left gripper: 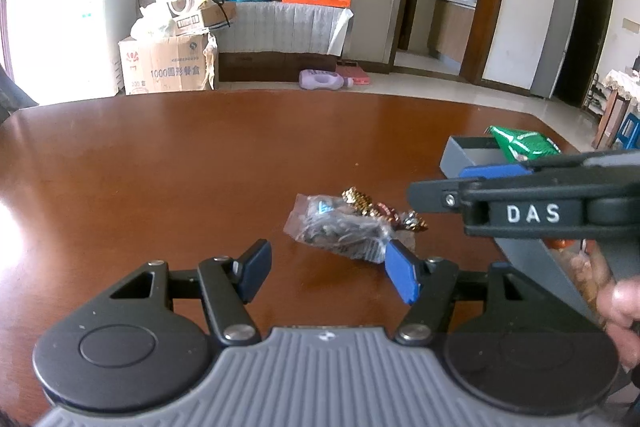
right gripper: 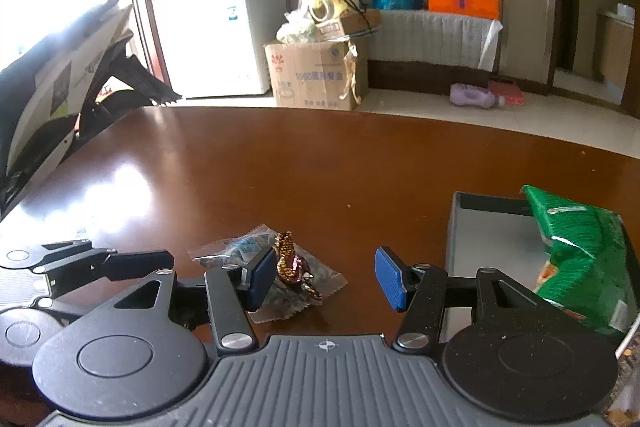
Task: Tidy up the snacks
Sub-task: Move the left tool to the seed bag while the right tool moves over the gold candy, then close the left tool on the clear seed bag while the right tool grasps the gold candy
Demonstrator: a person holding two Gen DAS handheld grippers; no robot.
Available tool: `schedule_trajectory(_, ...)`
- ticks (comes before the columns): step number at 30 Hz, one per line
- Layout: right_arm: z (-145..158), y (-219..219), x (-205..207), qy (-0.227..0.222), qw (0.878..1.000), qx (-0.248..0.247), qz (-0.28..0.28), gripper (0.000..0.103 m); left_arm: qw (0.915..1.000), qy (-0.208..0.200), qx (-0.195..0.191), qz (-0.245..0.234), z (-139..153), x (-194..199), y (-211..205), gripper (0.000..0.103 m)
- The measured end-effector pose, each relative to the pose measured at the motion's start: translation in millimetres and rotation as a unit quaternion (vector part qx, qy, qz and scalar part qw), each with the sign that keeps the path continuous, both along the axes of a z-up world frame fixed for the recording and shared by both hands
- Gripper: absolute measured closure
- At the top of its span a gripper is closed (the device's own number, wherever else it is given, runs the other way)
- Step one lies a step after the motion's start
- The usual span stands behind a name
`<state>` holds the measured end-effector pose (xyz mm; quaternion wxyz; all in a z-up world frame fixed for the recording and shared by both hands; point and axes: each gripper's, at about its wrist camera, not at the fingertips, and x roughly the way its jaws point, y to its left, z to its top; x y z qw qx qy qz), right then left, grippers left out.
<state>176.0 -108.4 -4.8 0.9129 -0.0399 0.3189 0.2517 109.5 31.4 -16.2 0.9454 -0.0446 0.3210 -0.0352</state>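
A clear plastic snack packet (left gripper: 338,229) lies on the brown table (left gripper: 160,163), with a gold-and-red wrapped candy (left gripper: 380,211) on its far side. Both show in the right wrist view too, the packet (right gripper: 240,247) and the candy (right gripper: 290,261). My left gripper (left gripper: 326,273) is open and empty, just short of the packet. My right gripper (right gripper: 326,277) is open and empty, with the candy just inside its left pad (right gripper: 260,277). A grey box (right gripper: 492,239) at the right holds a green snack bag (right gripper: 580,259); both show in the left wrist view, the box (left gripper: 468,155) and the bag (left gripper: 524,143).
The right gripper's body (left gripper: 520,203) crosses the left wrist view at the right, over the grey box. The left gripper (right gripper: 80,267) lies at the left of the right wrist view. Beyond the table are cardboard boxes (left gripper: 168,63) and a white fridge (left gripper: 68,27).
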Motion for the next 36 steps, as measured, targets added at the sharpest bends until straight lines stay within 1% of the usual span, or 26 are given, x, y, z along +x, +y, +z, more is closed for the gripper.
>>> schedule_trajectory(6, -10, 20, 8, 0.009, 1.0, -0.014, 0.009, 0.052, 1.0, 0.004, -0.006, 0.002, -4, -2, 8, 0.04)
schedule_trajectory(13, -16, 28, 15, 0.018, 1.0, -0.015, 0.007, 0.06, 0.9999, 0.006, -0.008, -0.005, -5, -1, 7, 0.04)
schedule_trajectory(18, -24, 38, 18, 0.034, 0.999, -0.027, 0.014, 0.064, 0.9999, 0.006, -0.011, -0.005, -4, 0, 10, 0.04)
schedule_trajectory(20, -26, 42, 16, 0.035, 0.999, -0.036, 0.02, 0.069, 0.9999, 0.012, -0.01, -0.006, -5, 2, 11, 0.04)
schedule_trajectory(24, -27, 47, 11, 0.03, 0.998, -0.046, 0.024, 0.071, 0.9998, 0.016, -0.005, -0.009, -6, 4, 9, 0.04)
schedule_trajectory(25, -27, 47, 10, 0.029, 0.998, -0.05, 0.025, 0.074, 0.9998, 0.018, -0.005, -0.009, -7, 5, 9, 0.04)
schedule_trajectory(26, -27, 47, 10, 0.029, 0.998, -0.052, 0.026, 0.079, 0.9997, 0.02, -0.005, -0.01, -7, 5, 8, 0.04)
schedule_trajectory(28, -28, 47, 9, 0.03, 0.998, -0.054, 0.027, 0.083, 0.9997, 0.021, -0.004, -0.011, -7, 7, 7, 0.04)
schedule_trajectory(34, -27, 43, 7, 0.025, 0.998, -0.053, 0.031, 0.084, 0.9998, 0.02, -0.004, -0.008, -8, 7, 6, 0.04)
schedule_trajectory(36, -25, 40, 6, 0.022, 0.998, -0.046, 0.027, 0.088, 0.9998, 0.018, -0.005, -0.009, -7, 7, 5, 0.04)
